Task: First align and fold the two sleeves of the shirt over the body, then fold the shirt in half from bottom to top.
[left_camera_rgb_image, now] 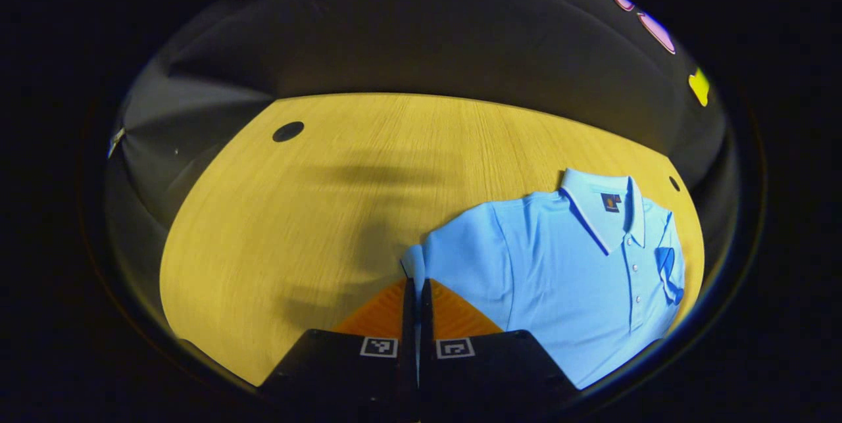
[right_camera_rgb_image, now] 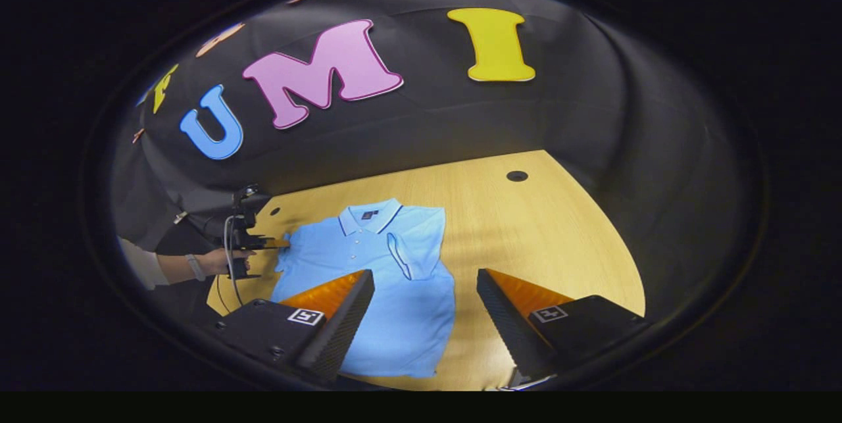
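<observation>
left gripper view low beside shirt (left_camera_rgb_image: 559, 265); right gripper view farther; both share it.

Light wood-grain bench (left_camera_rgb_image: 342, 166) w/ dark round holes (left_camera_rgb_image: 288, 131); black cloth wall (right_camera_rgb_image: 592, 100) behind, dim light.

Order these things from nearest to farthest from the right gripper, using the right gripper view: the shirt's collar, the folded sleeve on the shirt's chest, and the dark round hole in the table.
1. The folded sleeve of the light blue polo shirt, just beyond the right gripper, left of centre.
2. The shirt's collar, farther up, left.
3. The dark round hole in the wooden table, at the far edge, right.
</observation>
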The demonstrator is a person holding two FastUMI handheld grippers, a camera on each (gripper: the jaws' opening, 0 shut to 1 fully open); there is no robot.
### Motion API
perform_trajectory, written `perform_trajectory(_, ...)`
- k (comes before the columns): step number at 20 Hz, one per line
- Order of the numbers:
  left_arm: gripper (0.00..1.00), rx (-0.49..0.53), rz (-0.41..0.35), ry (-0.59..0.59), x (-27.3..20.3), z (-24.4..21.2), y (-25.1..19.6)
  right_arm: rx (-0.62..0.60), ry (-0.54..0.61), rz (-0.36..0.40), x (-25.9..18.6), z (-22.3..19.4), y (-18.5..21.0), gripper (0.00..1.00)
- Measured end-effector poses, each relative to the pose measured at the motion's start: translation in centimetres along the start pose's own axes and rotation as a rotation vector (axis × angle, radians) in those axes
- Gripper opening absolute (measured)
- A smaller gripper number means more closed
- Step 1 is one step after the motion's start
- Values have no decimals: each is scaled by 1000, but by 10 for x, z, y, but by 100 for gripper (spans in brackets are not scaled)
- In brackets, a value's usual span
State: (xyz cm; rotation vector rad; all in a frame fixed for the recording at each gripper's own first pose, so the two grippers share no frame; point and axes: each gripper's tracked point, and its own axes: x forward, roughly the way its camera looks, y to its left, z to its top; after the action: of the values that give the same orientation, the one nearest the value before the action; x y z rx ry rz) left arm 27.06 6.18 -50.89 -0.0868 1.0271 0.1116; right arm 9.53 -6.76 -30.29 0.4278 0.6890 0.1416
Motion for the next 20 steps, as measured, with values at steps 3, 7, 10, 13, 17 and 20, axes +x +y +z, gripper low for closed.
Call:
perform_trajectory(3, 6, -44, -12, 3, -9, 5, -7, 10, 1, -4, 0, -2, -3, 98)
perform_trajectory(7, 6, 16, -96, -84, -41, 32, -42, 0, 0, 2, -1, -3, -5, 98)
perform_trajectory(10, 6, 55, -192, -95, -56, 36, -83, 14, -1, 12, 1, -6, -1, 98)
perform_trajectory(13, 6, 98, -221, -61, -53, 23, -110, 13, -1, 26, -1, -11, 5, 98)
perform_trajectory(17, 4, 133, -240, 13, -41, -1, -133, -29, -2, 27, -8, -17, 3, 98)
perform_trajectory(20, 53, 115, -277, 57, -42, -13, -151, -34, -9, 34, -12, -20, 2, 98)
